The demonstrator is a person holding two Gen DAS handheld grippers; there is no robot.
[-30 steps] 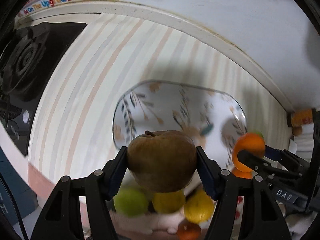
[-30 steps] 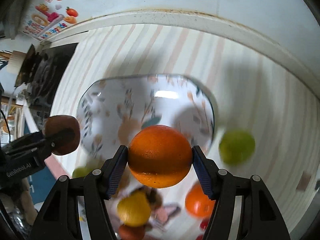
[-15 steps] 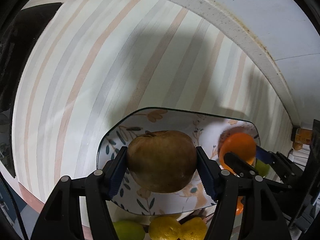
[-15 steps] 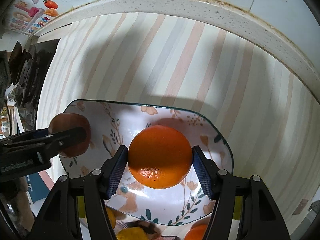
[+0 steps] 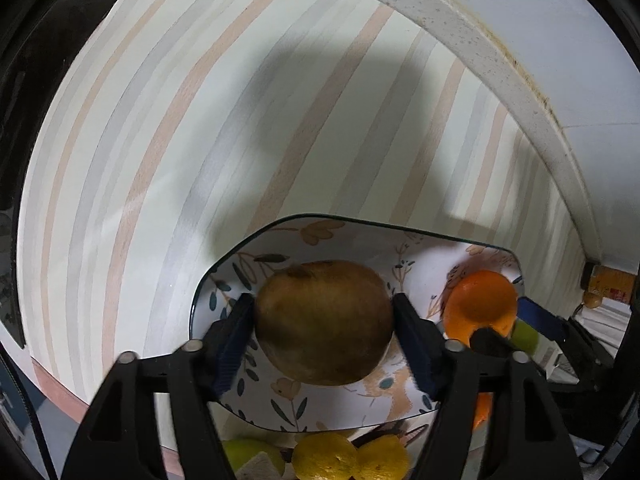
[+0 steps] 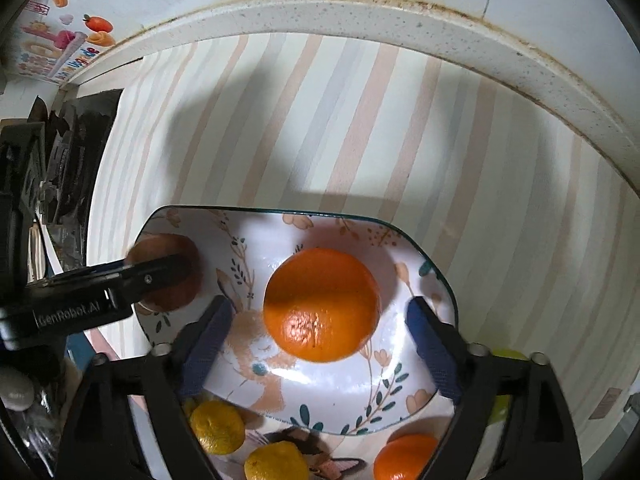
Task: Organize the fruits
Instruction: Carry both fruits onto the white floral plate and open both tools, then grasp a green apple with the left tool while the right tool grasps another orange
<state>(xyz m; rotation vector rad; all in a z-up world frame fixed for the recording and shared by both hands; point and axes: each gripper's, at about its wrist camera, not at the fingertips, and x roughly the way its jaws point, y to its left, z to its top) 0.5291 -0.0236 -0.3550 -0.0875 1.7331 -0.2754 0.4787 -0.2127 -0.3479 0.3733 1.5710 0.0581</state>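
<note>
Striped counter mat (image 6: pixel 360 128) fills most of both views, white speckled backsplash ledge (image 6: pixel 360 12) along its far edge. Floral plate (image 6: pixel 320 392) sits on the mat, dark rim, leaf and flower print. Left gripper (image 5: pixel 324 334): jaws clenched on a brown apple (image 5: pixel 324 328), blue pads touching both sides, apple over the left part of the plate; can't tell if it touches the plate surface. Right gripper (image 6: pixel 320 332): jaws released, pads clear of the orange (image 6: pixel 322 304) on both sides, orange resting on the plate around its middle. From the right wrist view the apple (image 6: pixel 168 276) is at the plate's left end with the left gripper's finger across it. Loose fruit on the near side of the plate: two yellow citrus (image 6: pixel 218 426) (image 6: pixel 276 462), a second orange (image 6: pixel 406 456), a green lime (image 5: pixel 250 456) at the left, another green one (image 6: pixel 506 396) mostly hidden behind the right gripper's finger. Fruit-print sticker (image 6: pixel 60 52) on the wall, far left.
</note>
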